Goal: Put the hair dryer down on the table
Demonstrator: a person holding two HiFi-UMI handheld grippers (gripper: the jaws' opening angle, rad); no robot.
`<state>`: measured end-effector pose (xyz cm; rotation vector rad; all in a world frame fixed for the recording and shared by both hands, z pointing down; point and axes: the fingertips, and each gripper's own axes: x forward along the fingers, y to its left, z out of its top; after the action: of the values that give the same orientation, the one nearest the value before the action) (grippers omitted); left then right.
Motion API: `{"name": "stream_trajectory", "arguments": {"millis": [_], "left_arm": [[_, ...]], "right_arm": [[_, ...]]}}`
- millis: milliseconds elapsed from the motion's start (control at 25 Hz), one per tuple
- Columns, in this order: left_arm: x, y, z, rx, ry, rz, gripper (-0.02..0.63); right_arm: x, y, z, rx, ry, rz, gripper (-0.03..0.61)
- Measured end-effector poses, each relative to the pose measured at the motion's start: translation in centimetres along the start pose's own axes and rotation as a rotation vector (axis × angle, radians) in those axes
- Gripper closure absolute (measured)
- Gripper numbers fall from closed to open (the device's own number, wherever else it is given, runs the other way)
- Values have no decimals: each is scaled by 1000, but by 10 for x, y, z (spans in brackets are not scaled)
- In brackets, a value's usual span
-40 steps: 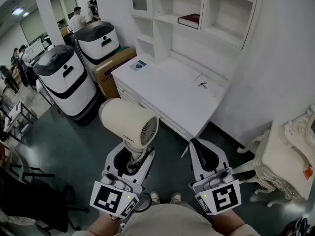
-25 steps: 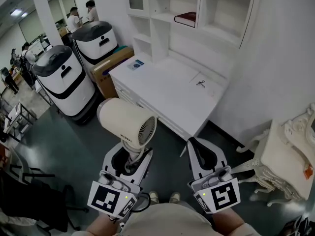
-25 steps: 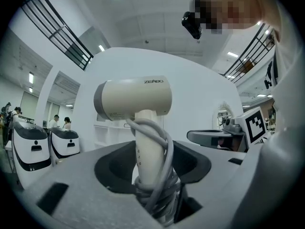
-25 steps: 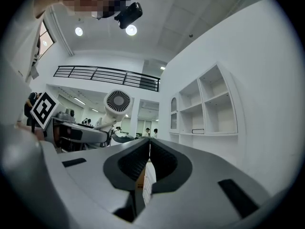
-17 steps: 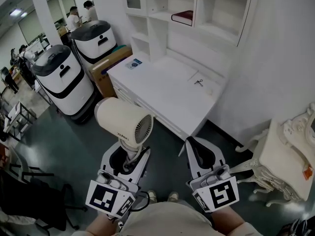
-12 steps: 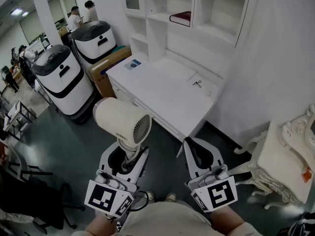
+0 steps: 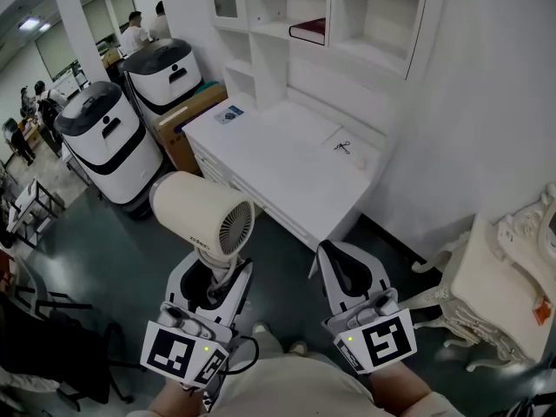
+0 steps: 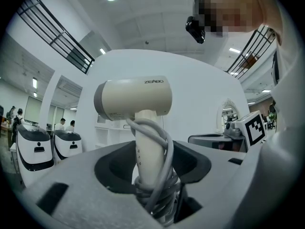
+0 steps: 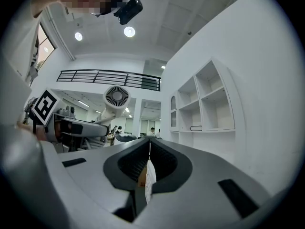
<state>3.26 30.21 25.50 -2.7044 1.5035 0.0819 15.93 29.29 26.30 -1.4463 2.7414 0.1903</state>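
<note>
My left gripper [image 7: 211, 278] had its fingers [image 8: 57, 185] clamped on the dryer's [image 7: 198, 224] handle, the cord looped round it. The dryer stood upright in the air, short of the counter's [image 7: 287, 172] near edge. My right gripper [image 7: 345, 266] was empty, its fingers [image 9: 205, 175] pressed together. I judged the job barely begun: I had yet to reach the counter, lower the dryer and let go.

Cream plastic hair dryer [image 7: 198, 224], grey cord [image 8: 167, 161]. Plain white worktop [image 7: 278, 159]. White shells and black-and-white square markers on left gripper [image 7: 211, 278] and right gripper [image 7: 334, 254]. Dark red book [image 7: 307, 31].
</note>
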Motion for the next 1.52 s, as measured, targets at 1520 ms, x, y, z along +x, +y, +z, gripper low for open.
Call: {"name": "stream_trajectory", "arguments": {"millis": [1520], "left_arm": [[167,224,-28,-42,-22,-40,391]], "right_arm": [[281,-54,-43,-16,24,-12,557]]}}
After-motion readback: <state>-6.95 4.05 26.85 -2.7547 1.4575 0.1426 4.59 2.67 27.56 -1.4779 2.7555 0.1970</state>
